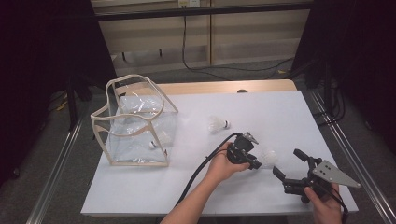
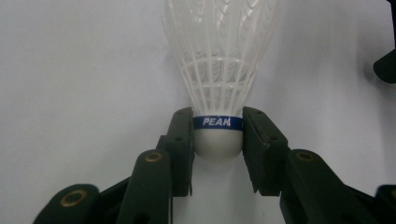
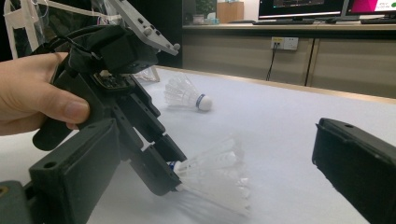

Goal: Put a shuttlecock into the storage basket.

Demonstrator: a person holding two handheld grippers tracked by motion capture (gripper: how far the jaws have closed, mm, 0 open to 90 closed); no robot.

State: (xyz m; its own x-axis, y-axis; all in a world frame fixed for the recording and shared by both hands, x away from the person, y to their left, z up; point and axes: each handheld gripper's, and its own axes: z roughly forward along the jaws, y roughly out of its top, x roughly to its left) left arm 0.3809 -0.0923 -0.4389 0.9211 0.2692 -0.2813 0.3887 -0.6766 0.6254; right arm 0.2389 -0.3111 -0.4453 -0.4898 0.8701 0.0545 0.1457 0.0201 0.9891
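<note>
A white shuttlecock [image 2: 219, 56] with a blue band lies on the white table [image 1: 261, 112], feathers pointing away from my left gripper [image 2: 218, 135]. That gripper is shut on its cork, one pad pressed against each side at the band. From above, the left gripper [image 1: 254, 163] sits right of the table's middle with the shuttlecock [image 1: 269, 157] at its tip. My right gripper [image 1: 287, 162] stands open just to the right, nothing between its jaws. Its own view has the left gripper [image 3: 161, 172] low and tilted down onto the shuttlecock [image 3: 215, 172].
A second shuttlecock [image 1: 217, 124] lies loose farther back on the table. At the left stands a clear plastic bag [image 1: 135, 121] with beige trim, open at the top, with another shuttlecock [image 1: 154, 143] inside. Dark frame rails run along both table sides.
</note>
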